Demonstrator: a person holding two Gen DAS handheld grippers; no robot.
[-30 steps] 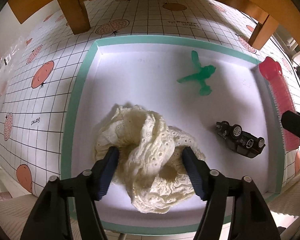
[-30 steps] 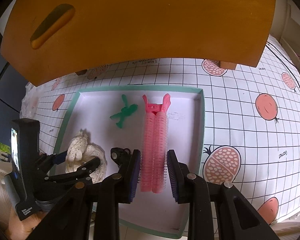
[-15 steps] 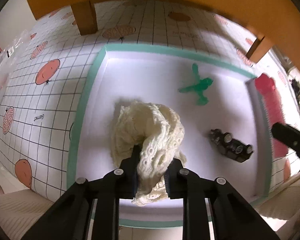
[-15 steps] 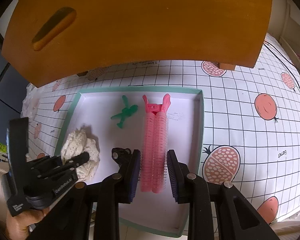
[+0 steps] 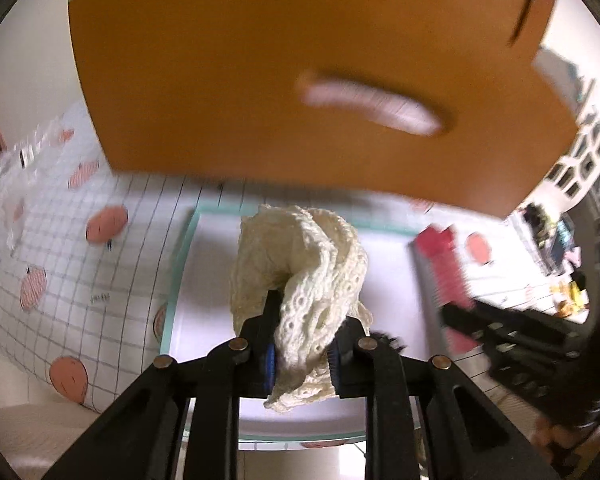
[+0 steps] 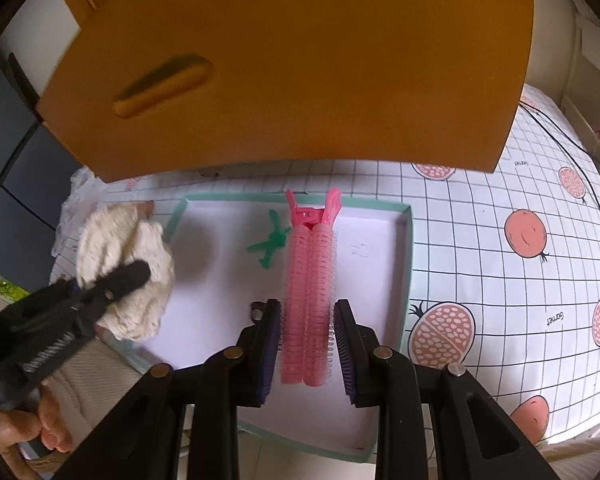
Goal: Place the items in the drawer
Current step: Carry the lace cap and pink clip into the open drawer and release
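Basically the cream lace cloth (image 5: 300, 276) hung bunched in the left gripper (image 5: 300, 354), clenched on it, lifted above the teal tray (image 6: 407, 264). It looked soft, light and floppy; a pinch through the thick bunch seemed safest. The pink hair-roller clip (image 6: 307, 304) sat between the right gripper (image 6: 307, 350) pads, gripped; light, springy, bristly, best squeezed mid-length. The orange drawer front (image 6: 300, 60) loomed behind, over the desk (image 6: 500, 280).

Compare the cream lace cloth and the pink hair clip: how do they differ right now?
The cream lace cloth is soft and bunched; the pink hair clip is rigid, long and straight. The cloth hangs in the left hand-held gripper; the clip sits in the right hand-held gripper. Both are clamped above the tray.
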